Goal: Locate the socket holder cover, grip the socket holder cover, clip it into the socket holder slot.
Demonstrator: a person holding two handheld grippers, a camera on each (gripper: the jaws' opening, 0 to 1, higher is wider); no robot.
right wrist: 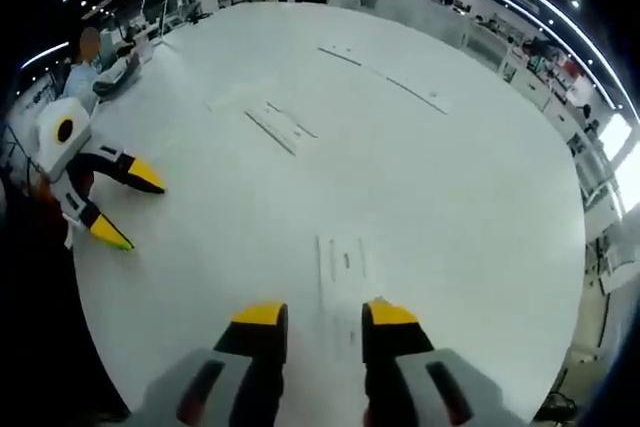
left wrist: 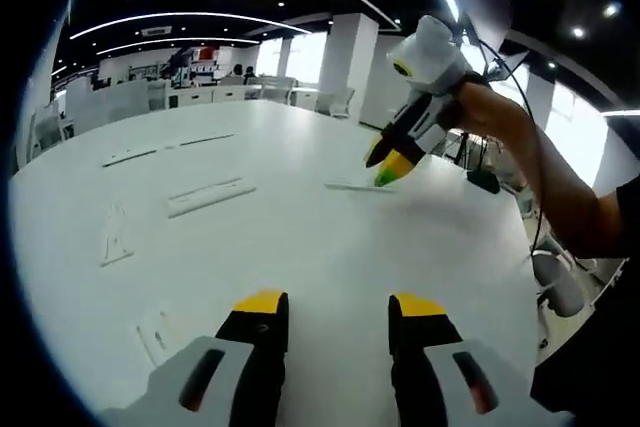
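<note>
In the right gripper view, the right claw [right wrist: 317, 319] hovers spread and empty over a flat white strip, likely the socket holder cover [right wrist: 343, 259], lying on the bench [right wrist: 480, 197] just beyond its tips at 12 o'clock. The main risk, as I judge it, is a failed pinch: the cover is thin and lies flush, so the tips may skate over it or push it away. The left claw [left wrist: 330, 309], also spread and empty, sits at 9 o'clock, apart. Farther off lie other white strips [right wrist: 282, 127], one perhaps the slot; I cannot tell which. Open bench surrounds everything, edges distant.
</note>
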